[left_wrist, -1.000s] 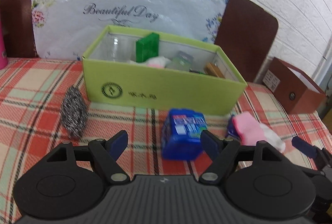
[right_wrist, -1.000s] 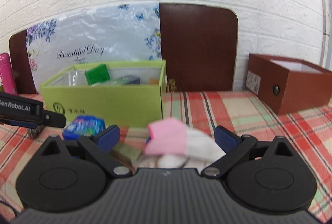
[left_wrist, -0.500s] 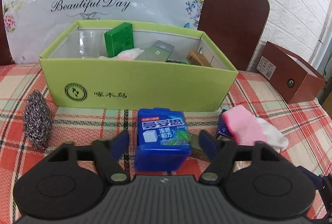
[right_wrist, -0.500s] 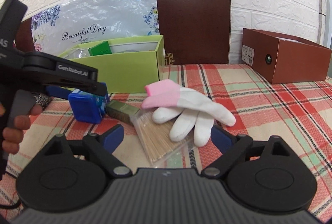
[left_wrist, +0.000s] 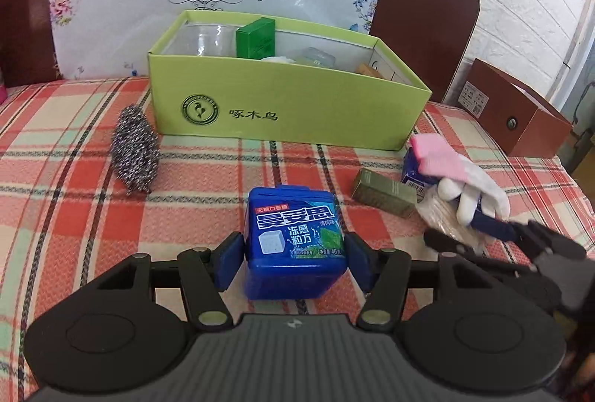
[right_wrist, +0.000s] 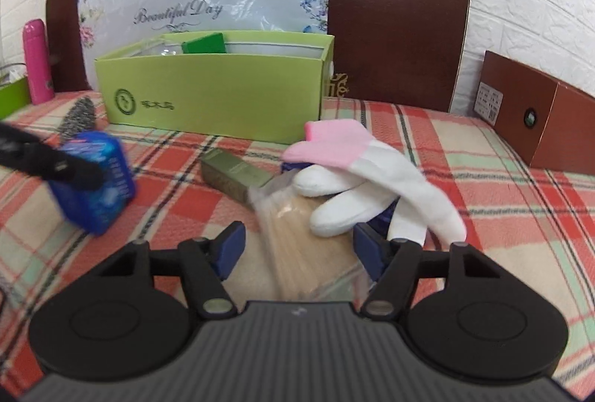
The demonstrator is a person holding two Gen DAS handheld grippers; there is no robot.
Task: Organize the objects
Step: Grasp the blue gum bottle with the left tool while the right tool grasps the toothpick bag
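Note:
A blue chewing-gum box (left_wrist: 293, 234) stands on the plaid tablecloth, and my left gripper (left_wrist: 293, 262) is shut on it, a pad pressed against each side. In the right wrist view the same box (right_wrist: 93, 179) is blurred at the left. My right gripper (right_wrist: 299, 249) straddles a clear pack of wooden sticks (right_wrist: 301, 253). Its jaws are closing, with a gap still showing at the left pad. A pink-and-white glove (right_wrist: 353, 156) lies over the pack's far end. The light green box (left_wrist: 290, 104) behind holds several items.
A small olive carton (left_wrist: 383, 192) lies between the gum box and the glove. A steel scourer (left_wrist: 135, 153) sits left of the green box. A brown box (left_wrist: 520, 119) stands at the right and a pink bottle (right_wrist: 37, 63) at the far left.
My left gripper's fingers have come in onto the sides of the blue gum box. My right gripper has sunk over the stick pack and its fingers have narrowed.

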